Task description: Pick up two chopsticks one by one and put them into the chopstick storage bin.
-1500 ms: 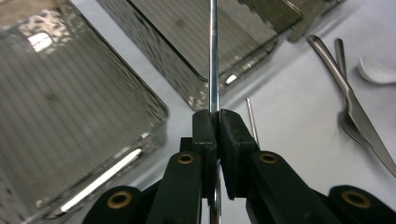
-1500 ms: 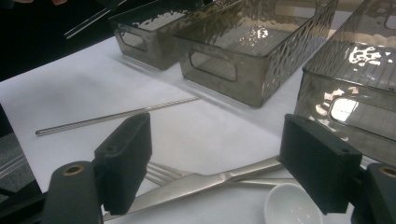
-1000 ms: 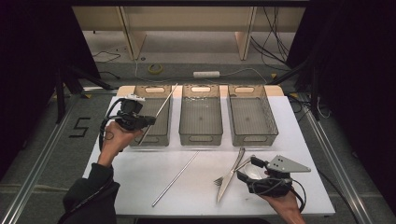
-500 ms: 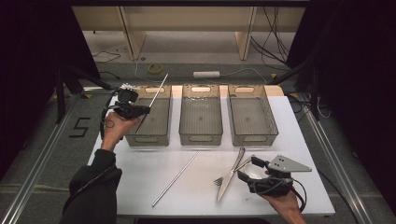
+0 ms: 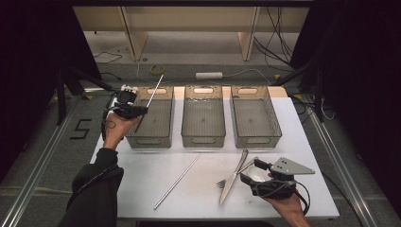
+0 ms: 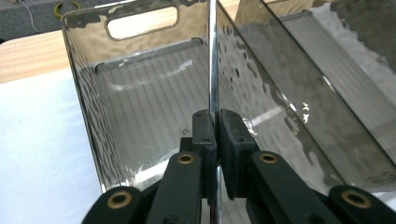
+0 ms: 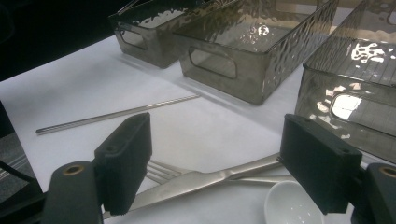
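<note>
My left tool (image 5: 135, 110) is clenched on a thin metal rod (image 5: 152, 96), a chopstick by the look of it, and in the left gripper view the pads (image 6: 205, 133) pinch it with no gap while the shaft (image 6: 213, 56) runs straight up the middle of the frame. In the high view that rod sits at the left of the frame, slanting from my tool up toward the far end of the left bin (image 5: 142, 140), so its long axis lies close to the bin's own length, tilted with the far tip raised above the rim. What the coming move turns on is this: the bin's floor lies directly below and ahead of the held rod, and I judge that lowering the tip and laying the rod lengthwise would fit it between the walls. The near wall and the right wall (image 6: 299, 93) are close, so I have little room to swing sideways. My right tool (image 5: 250, 171) rests released at the lower right of the table (image 5: 142, 189), its jaws wide apart around the knife (image 7: 210, 179), fork (image 7: 161, 170) and a white spoon (image 7: 289, 205). A second rod (image 5: 177, 181) lies diagonally on the table's middle, nearer that right tool than the left one. The middle bin (image 5: 203, 140) and right bin (image 5: 255, 140) look empty.
</note>
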Tool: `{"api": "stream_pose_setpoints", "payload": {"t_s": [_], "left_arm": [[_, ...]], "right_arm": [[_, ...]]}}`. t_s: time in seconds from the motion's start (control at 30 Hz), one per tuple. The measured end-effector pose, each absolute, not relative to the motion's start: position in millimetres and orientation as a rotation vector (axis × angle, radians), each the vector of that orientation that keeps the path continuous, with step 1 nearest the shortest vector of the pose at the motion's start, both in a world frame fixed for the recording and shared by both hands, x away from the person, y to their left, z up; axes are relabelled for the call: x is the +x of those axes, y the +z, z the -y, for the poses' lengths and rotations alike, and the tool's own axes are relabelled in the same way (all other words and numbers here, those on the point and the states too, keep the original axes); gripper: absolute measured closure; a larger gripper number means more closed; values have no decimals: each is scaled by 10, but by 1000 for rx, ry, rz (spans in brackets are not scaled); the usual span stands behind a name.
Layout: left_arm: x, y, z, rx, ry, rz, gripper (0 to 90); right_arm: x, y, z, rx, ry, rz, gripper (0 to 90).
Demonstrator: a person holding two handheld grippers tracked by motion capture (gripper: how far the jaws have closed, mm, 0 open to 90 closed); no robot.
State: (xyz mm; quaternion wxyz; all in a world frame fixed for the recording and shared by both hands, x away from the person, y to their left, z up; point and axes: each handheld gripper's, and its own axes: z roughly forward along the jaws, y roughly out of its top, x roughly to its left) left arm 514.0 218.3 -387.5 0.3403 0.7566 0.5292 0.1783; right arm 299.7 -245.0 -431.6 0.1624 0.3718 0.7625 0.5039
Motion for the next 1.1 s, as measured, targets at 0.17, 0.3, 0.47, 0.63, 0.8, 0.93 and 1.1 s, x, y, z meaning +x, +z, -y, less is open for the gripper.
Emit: {"api": "stream_pose_setpoints", "payload": {"t_s": [0.17, 0.3, 0.47, 0.63, 0.8, 0.93, 1.1], "left_arm": [[5168, -3957, -2185, 1972, 479, -1406, 848], [5189, -4014, -2189, 1976, 490, -1428, 848], [5195, -4086, -2191, 1974, 505, -1455, 846], [5199, -4158, -2218, 1967, 488, -1482, 841], [5207, -4166, -2257, 1933, 453, -1510, 704], [5152, -4096, -2245, 1915, 396, -1495, 484], [4991, -3963, -2171, 1921, 327, -1424, 349]], "right_arm": [[2994, -4314, 2448, 1055, 1436, -2178, 262], [2993, -4313, 2448, 1052, 1436, -2180, 261], [2992, -4313, 2449, 1054, 1438, -2178, 262], [2989, -4313, 2446, 1052, 1437, -2185, 262], [2995, -4315, 2449, 1059, 1436, -2179, 262], [2996, -4315, 2453, 1058, 1438, -2177, 262], [2994, -4313, 2454, 1058, 1438, -2176, 262]]}}
